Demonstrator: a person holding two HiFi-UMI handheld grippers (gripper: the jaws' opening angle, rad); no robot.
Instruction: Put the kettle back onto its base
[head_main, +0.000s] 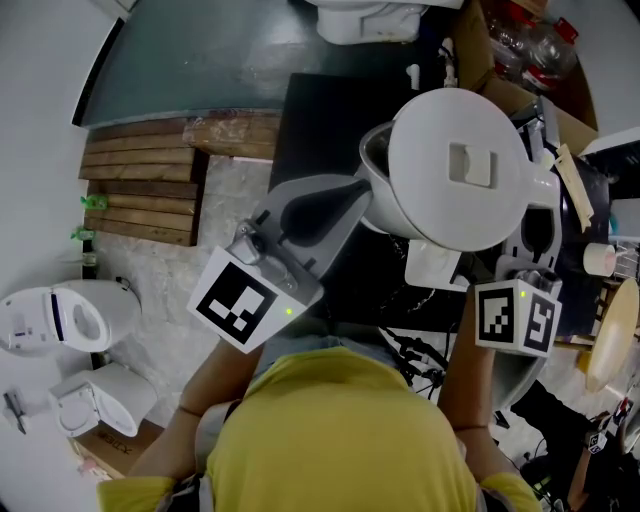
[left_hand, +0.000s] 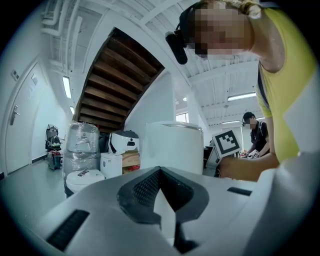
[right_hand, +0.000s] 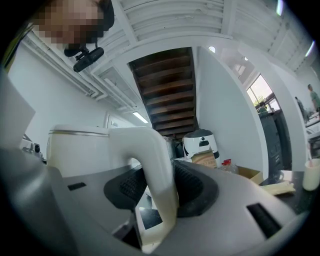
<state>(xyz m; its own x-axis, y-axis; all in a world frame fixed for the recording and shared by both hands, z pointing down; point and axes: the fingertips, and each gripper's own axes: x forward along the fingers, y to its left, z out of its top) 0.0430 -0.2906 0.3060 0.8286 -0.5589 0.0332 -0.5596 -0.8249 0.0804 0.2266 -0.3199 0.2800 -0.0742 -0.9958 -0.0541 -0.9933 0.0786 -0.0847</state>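
Kettle: a white kettle (head_main: 455, 165) with its lid on stands upright over the black table (head_main: 310, 110). It is in the right half of the scene, just beyond the person.
Handle: the handle (right_hand: 150, 155) runs up and down on the kettle's right, near side.
Right claw: the right claw (right_hand: 159, 187) points level and away from the person. Its jaws are closed on the handle, with a pad pressed to each side.
Left claw: the left claw (left_hand: 160, 192) has its jaws drawn together at the tips, with nothing between them. It points at the kettle's left side by the spout. Whether it touches the kettle cannot be told.
Key relation: the kettle body lies to the left of the right claw and farther away. The load likely hangs to one side of the grip, so the body, not the claw, has to come down over the base.
Base: a white square-edged piece (head_main: 430, 265) shows just under the kettle's near edge. It may be the base, but the kettle hides most of it. Whether the kettle is already seated on it cannot be told.
Nearer hand: the right claw carries the kettle, and the left waits beside it.
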